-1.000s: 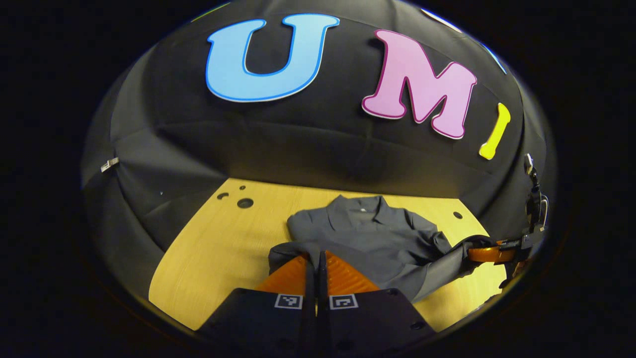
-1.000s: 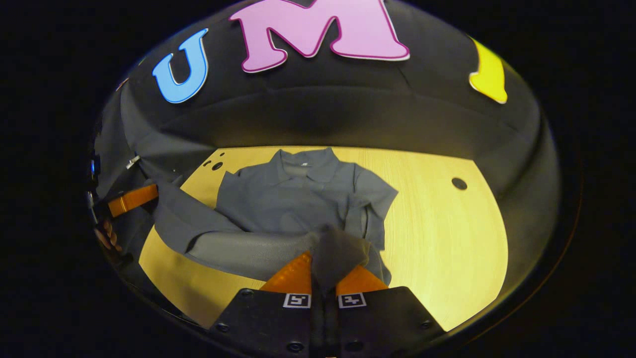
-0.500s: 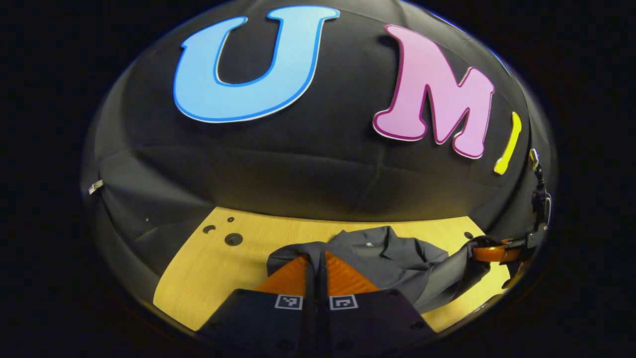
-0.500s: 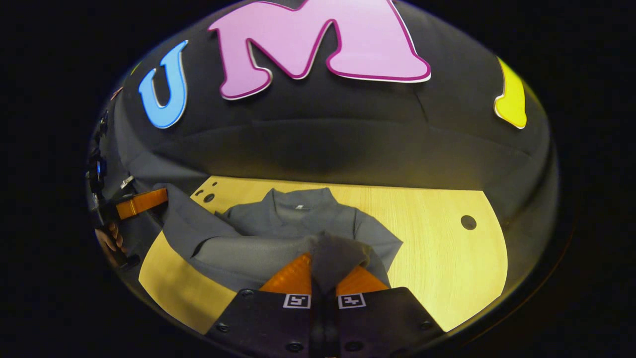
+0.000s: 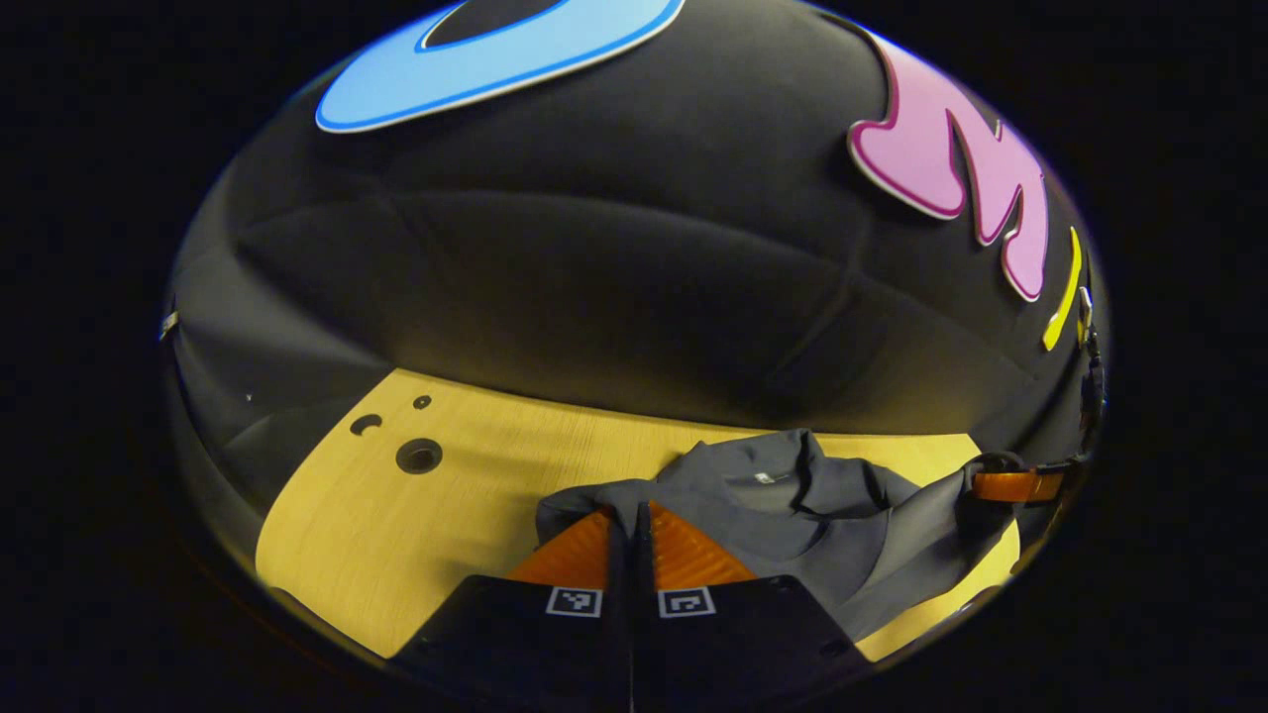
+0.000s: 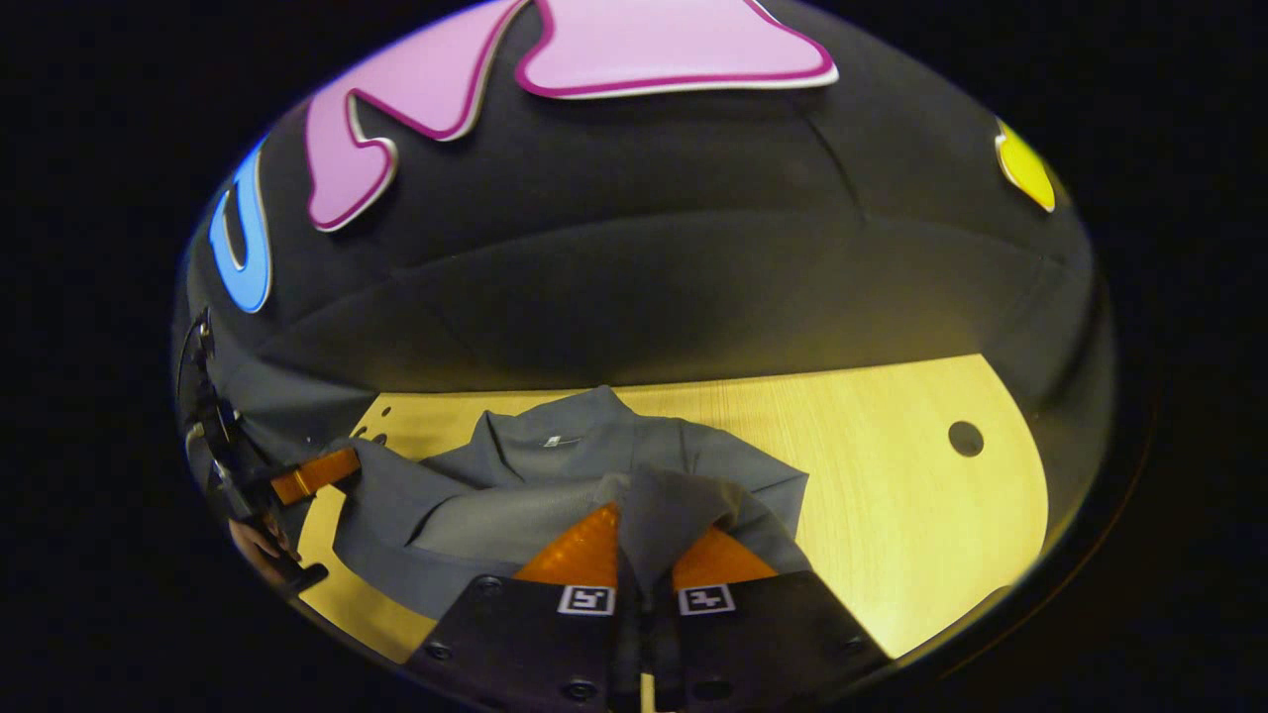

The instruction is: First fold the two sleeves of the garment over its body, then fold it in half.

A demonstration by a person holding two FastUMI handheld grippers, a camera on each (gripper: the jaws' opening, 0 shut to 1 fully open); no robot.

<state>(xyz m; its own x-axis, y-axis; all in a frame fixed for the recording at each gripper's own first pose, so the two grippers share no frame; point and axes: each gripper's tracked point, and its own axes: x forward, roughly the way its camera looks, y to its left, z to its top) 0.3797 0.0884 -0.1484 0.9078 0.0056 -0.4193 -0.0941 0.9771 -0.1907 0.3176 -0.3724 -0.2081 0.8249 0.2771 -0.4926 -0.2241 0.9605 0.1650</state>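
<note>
- Both grippers clamp the hem: left gripper (image 5: 634, 515) and right gripper (image 6: 644, 520), each pinched on the shirt (image 6: 584, 475).
- Shirt's half-lifted over the table (image 6: 892, 495), collar end lying flat.
- Looks soft, light, floppy; corner grips seem right.

A light wooden tabletop (image 5: 456, 515) with fine straight grain is seen, bounded at the far side by the booth's black cloth wall (image 5: 594, 287). Soft folds and seams are visible across the cloth. Round holes (image 5: 418, 456) are cut in the tabletop near its left far corner; a single hole (image 6: 965, 438) is seen near the right side. The wood is lit brightly from above, while the wall is left dim.
</note>
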